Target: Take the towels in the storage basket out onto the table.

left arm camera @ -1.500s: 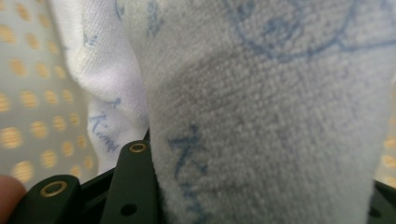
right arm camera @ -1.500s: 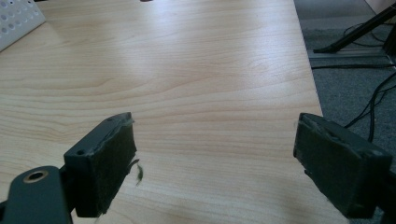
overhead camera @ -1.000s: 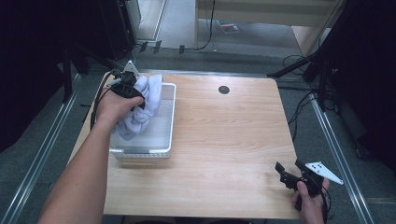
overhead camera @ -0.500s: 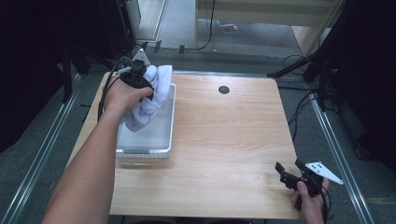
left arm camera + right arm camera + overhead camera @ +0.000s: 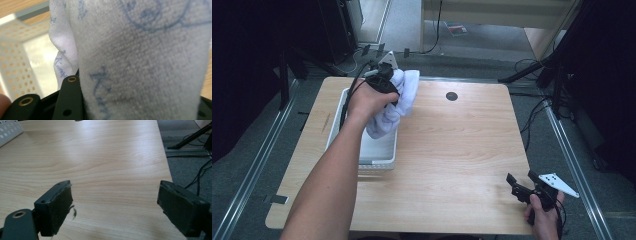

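One white printed terry towel [image 5: 398, 102] clamped in left gripper [image 5: 384, 80] above one white perforated plastic basket [image 5: 372, 150]; right gripper [image 5: 524, 189] wide, far from basket

The towel [image 5: 140, 57] hides the left gripper's [image 5: 388, 85] far jaw

The soft white terry towel [image 5: 140, 57] in my black left gripper [image 5: 384, 82] carries pale blue line drawings and blue cursive lettering. The rectangular white plastic basket [image 5: 343, 107] at the table's left edge has walls patterned with small round holes. The light wooden table [image 5: 452, 150] shows darker grain streaks and one small dark round cap [image 5: 451, 96] near its far edge. My right gripper [image 5: 115, 205] has black jaws with dark grey pads.
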A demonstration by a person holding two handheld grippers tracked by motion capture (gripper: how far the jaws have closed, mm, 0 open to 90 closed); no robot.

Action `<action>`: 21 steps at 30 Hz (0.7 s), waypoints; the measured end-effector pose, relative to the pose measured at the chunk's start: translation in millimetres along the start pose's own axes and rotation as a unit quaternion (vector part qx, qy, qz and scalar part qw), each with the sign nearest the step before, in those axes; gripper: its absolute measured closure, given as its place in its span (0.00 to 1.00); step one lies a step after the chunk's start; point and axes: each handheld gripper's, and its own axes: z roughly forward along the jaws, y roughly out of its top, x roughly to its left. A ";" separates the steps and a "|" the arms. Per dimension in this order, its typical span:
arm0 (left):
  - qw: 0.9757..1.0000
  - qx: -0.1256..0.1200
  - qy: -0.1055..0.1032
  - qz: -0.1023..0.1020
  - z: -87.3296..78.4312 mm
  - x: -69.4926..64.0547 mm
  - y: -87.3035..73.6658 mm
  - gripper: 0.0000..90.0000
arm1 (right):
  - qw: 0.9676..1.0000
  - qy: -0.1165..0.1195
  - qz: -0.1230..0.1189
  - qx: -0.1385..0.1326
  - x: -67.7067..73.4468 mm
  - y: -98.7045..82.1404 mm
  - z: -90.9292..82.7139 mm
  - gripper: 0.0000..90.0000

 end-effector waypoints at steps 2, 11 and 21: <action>1.000 -0.001 0.000 0.010 0.5 -11.3 4.8 0.61 | 1.000 0.000 0.000 0.000 -0.1 0.0 -0.2 0.14; 0.999 0.001 -0.021 0.043 14.2 -61.7 19.7 0.61 | 1.000 0.002 -0.001 -0.003 0.2 -0.2 -0.3 0.14; 0.996 0.010 -0.047 0.069 38.4 -104.9 27.3 0.60 | 1.000 0.005 0.001 -0.005 0.1 -0.1 -0.1 0.14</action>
